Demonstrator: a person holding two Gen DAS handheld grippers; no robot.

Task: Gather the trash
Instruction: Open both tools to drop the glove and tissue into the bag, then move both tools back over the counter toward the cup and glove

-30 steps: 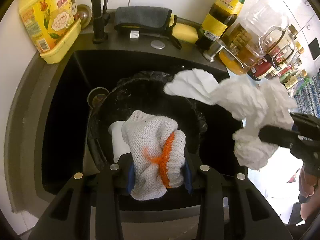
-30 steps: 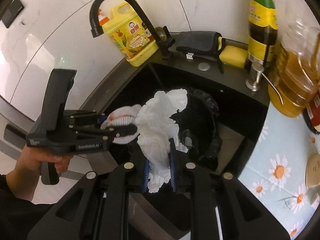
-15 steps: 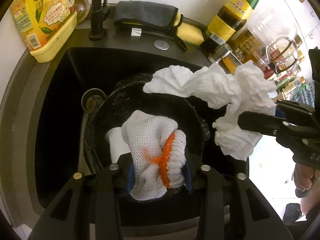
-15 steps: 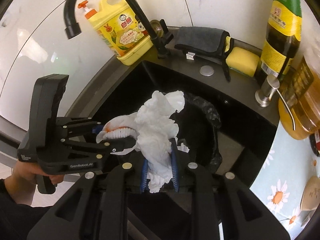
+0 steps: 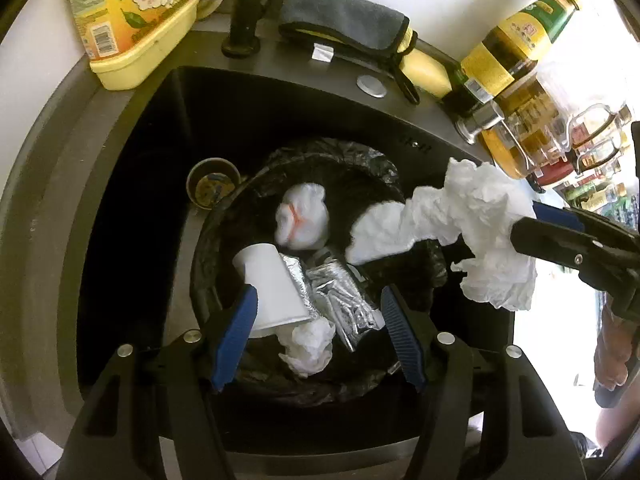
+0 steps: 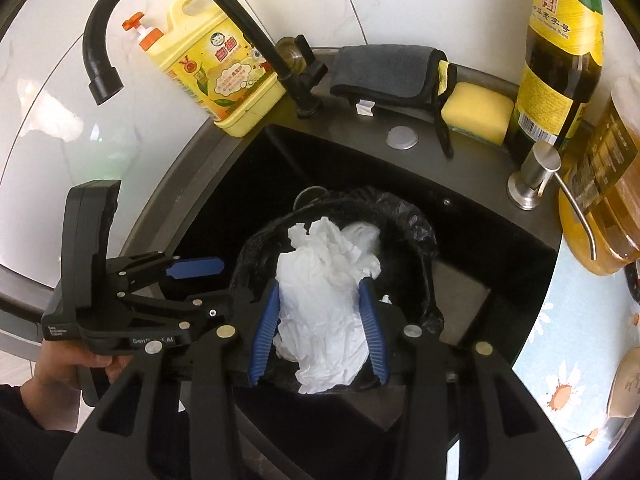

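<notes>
A bin lined with a black bag (image 5: 224,232) stands in the black sink (image 5: 132,184). My left gripper (image 5: 316,336) is open and empty just above its near rim. A white knit glove with orange trim (image 5: 302,222) is blurred inside the bin, above a white paper cup (image 5: 276,292), crumpled foil (image 5: 340,296) and a tissue ball (image 5: 310,346). My right gripper (image 6: 318,332) is shut on a big crumpled white paper towel (image 6: 324,300) over the bin's right rim (image 6: 424,240); the towel also shows in the left wrist view (image 5: 472,232).
Behind the sink stand a black faucet (image 6: 168,4), a yellow detergent jug (image 6: 216,76), a grey cloth (image 6: 384,72), a yellow sponge (image 6: 476,112), a soap pump (image 6: 536,176) and oil bottles (image 6: 560,52). A floral cloth (image 6: 572,360) covers the counter at right. The drain (image 5: 212,188) lies left of the bin.
My left gripper has opened and let go of the glove, which has dropped into the bin. My right gripper has moved the paper towel closer over the bin.
</notes>
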